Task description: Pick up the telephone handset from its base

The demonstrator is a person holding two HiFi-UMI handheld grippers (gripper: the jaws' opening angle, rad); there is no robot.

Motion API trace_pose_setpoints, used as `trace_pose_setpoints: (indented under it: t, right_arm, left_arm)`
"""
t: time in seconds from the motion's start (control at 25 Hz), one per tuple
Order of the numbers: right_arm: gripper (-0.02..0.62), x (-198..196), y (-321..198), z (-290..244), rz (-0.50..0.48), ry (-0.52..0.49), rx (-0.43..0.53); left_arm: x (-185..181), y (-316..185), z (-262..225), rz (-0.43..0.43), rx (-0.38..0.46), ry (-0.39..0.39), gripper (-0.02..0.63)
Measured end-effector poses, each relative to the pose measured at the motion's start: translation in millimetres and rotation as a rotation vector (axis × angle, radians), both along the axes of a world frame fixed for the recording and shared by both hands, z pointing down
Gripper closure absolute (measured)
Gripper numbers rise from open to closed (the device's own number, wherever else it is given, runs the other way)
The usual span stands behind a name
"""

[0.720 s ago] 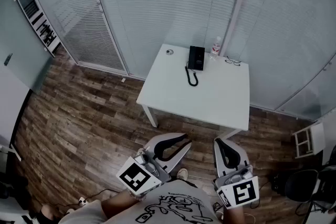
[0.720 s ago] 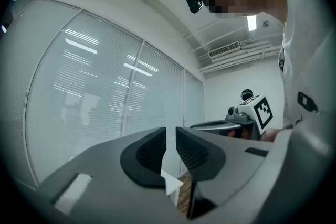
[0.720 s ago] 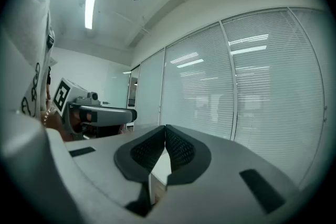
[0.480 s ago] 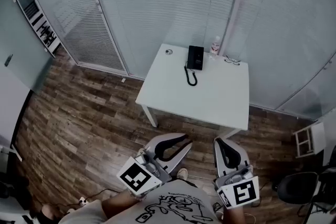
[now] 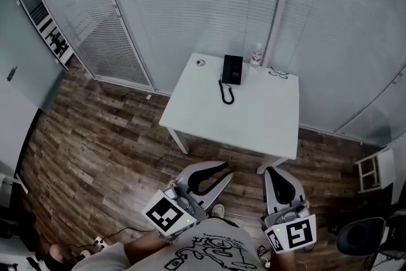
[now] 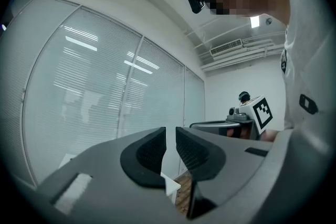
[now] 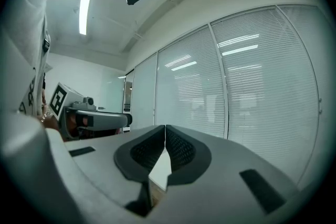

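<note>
A black telephone [image 5: 232, 69] with its handset on the base lies at the far edge of the white table [image 5: 254, 117], its coiled cord [image 5: 226, 93] trailing toward me. Both grippers hang close to my body, well short of the table. My left gripper [image 5: 219, 173] has a narrow gap between its jaws and nothing in it; the left gripper view shows the same gripper [image 6: 170, 136] in front of the blinds. My right gripper [image 5: 274, 176] has its tips together and empty, as the right gripper view confirms for that gripper [image 7: 165, 134].
A small bottle [image 5: 256, 54], a pair of glasses [image 5: 277, 73] and a small round object [image 5: 201, 63] also lie on the table. Glass walls with blinds enclose it behind. Wood floor separates me from the table. A white rack [image 5: 368, 171] and a black chair [image 5: 361, 238] stand at right.
The table has slid slightly left in the head view. The right gripper sits a little lower in the picture. Neither gripper's jaws have changed.
</note>
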State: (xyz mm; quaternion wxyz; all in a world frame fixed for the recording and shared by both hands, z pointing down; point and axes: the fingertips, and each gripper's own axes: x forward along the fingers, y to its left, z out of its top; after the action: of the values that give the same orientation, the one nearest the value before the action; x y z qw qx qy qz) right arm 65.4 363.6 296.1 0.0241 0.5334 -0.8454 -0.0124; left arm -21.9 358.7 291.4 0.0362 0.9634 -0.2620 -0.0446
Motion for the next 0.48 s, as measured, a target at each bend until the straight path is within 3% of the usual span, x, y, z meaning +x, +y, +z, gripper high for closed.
trace_pose_setpoints:
  t: [0.48]
  right_arm:
    - [0.589, 8.8, -16.7, 15.7, -0.036, -0.017, -0.025]
  left_arm:
    - [9.3, -14.9, 15.5, -0.035, -0.042, -0.008, 0.549]
